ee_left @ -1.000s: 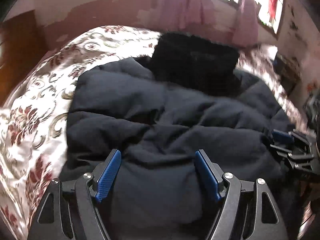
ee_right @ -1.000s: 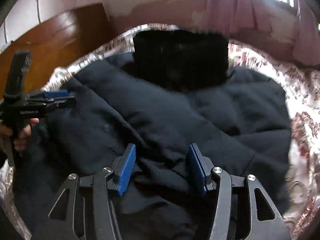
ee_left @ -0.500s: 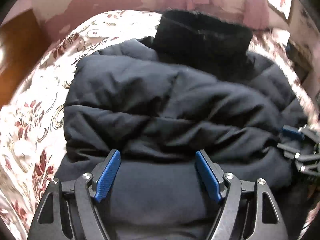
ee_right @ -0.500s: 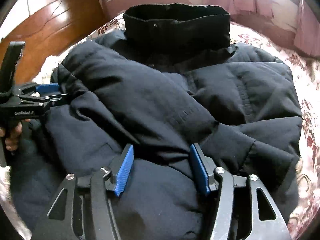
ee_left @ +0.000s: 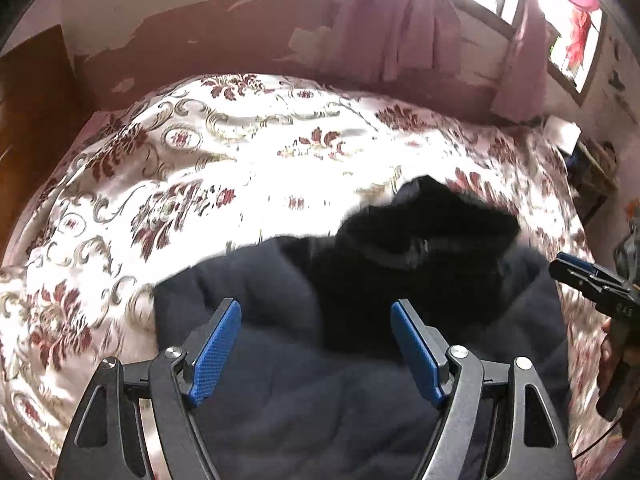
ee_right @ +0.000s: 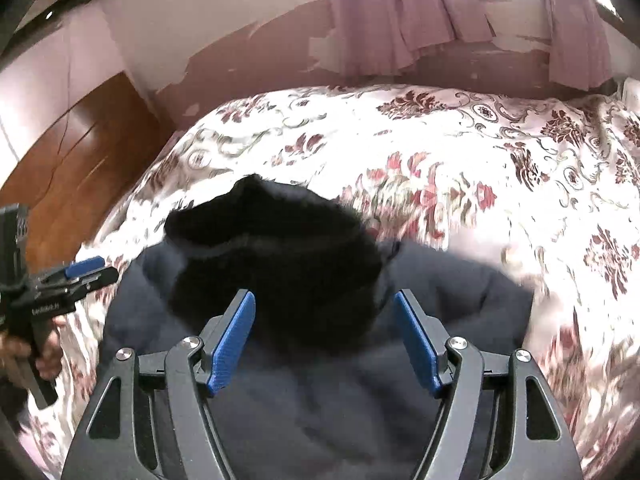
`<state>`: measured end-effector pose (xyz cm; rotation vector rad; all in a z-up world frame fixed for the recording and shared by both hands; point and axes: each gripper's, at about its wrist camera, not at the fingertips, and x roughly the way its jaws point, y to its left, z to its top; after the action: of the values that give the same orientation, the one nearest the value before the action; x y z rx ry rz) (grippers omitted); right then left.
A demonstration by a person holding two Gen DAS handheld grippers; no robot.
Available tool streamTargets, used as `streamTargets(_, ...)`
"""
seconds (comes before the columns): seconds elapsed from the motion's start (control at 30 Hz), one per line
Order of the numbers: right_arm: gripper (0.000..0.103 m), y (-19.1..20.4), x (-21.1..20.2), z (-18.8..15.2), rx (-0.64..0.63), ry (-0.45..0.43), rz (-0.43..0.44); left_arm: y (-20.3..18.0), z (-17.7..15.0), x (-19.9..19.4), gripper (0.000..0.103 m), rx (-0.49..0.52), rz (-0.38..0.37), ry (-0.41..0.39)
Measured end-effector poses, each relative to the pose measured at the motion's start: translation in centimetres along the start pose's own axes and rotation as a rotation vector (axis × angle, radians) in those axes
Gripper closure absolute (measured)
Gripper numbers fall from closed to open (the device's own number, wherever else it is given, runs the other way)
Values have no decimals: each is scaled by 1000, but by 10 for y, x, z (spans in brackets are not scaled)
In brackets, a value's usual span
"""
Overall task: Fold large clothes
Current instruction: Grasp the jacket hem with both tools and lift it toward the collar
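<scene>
Lying folded on bedspread (ee_left: 248, 152): jacket (ee_left: 304, 408); L gripper (ee_left: 316, 344) gaping, R gripper (ee_right: 325, 338) opening.

Jacket (ee_left: 280, 400): dark navy, quilted; collar (ee_left: 424, 224) black. Bedspread (ee_left: 240, 152): white satin, maroon floral motifs, olive-gold scrolls. Curtains (ee_right: 400, 16): dusty pink-mauve. Wall (ee_right: 192, 12): off-white above, reddish-brown patches where paint peeled. Headboard (ee_right: 80, 148): glossy red-brown wood. Left gripper (ee_left: 316, 344), right gripper (ee_right: 324, 336): black frames, blue textured fingers (ee_right: 234, 344).

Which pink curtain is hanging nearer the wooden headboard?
In the right wrist view, the wide curtain in the middle; the narrow curtain hangs farther right, away from the headboard.
</scene>
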<state>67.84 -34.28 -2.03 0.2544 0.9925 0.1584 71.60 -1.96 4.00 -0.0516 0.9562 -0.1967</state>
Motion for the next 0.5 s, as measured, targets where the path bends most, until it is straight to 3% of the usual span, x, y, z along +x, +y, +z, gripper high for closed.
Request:
streamTargets(0.13,36,6,38,45,-24,59,9,-5,39,27,28,16,38,37)
streamTargets(0.37,41,35,91,78,-223,170,-33,-27,62,72,46,86,-24,139)
streamTargets(0.4,45,37,97,80,-244,183,-41,-32,63,76,57,101,-23,147)
streamTargets(0.43,54,40,99,81,-258,191,-41,-36,63,80,72,117,-16,149)
streamTargets(0.47,67,42,104,81,-268,200,-45,-40,64,83,79,123,-12,147)
streamTargets(0.5,74,43,104,81,-264,201,-39,-41,66,84,84,113,-14,137)
